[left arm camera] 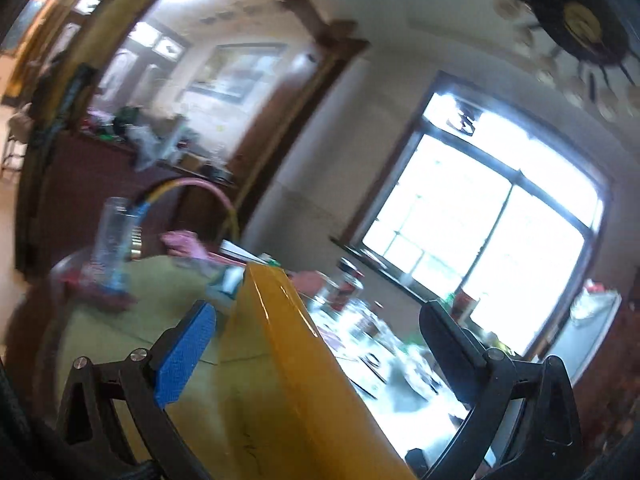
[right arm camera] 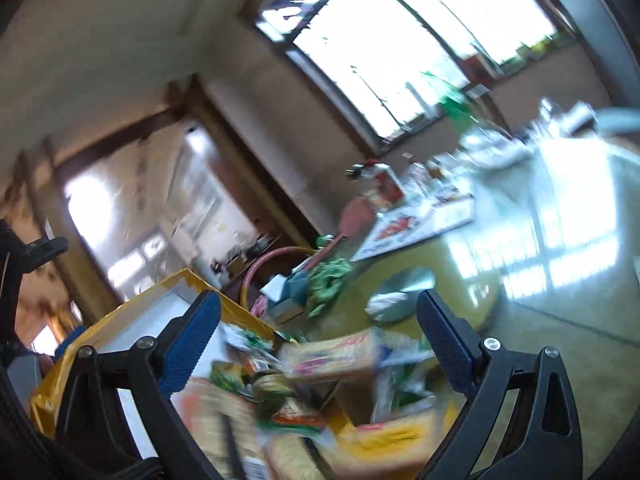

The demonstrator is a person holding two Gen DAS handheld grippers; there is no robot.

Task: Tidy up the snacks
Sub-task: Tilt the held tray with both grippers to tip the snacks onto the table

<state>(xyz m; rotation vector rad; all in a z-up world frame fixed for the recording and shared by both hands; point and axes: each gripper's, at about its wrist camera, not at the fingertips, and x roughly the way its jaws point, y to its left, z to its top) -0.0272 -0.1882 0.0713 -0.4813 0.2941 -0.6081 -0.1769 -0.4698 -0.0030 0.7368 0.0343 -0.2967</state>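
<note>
Left wrist view first: at the lower left your left tool point(left arm camera: 316, 344) shows its blue ribbed pad, spread wide from the black finger at the lower right. Between them stands the yellow box point(left arm camera: 288, 360), a glossy, smooth-walled thing seen edge-on; its top rim runs as a long axis from the bottom centre up toward the middle of the frame. The pad sits just beside the wall, but you cannot tell whether it touches, so those jaws stand open with nothing clamped. Left of the box, a clear plastic bottle point(left arm camera: 114, 240) stands upright on the pale green desk point(left arm camera: 120, 320), and a pink curved hoop arches behind it. To the right, blurred jars and packets crowd the desk under a bright window point(left arm camera: 492, 216).

Now the right wrist view, badly smeared by motion. At the left, the same yellow box point(right arm camera: 72, 360) shows its white inner wall, tilted in frame. Your right tool point(right arm camera: 320, 332) is also spread wide, blue textured pads on both fingers, gripping nothing. Beneath and between the fingers lies the snack heap point(right arm camera: 320, 380): crinkly packets in orange, green and yellow, one flat cream packet lying crosswise. Whether they sit inside the box is unclear. Farther right, a crumpled silver wrapper point(right arm camera: 396, 300) rests on the shiny desk point(right arm camera: 560, 300).
</note>
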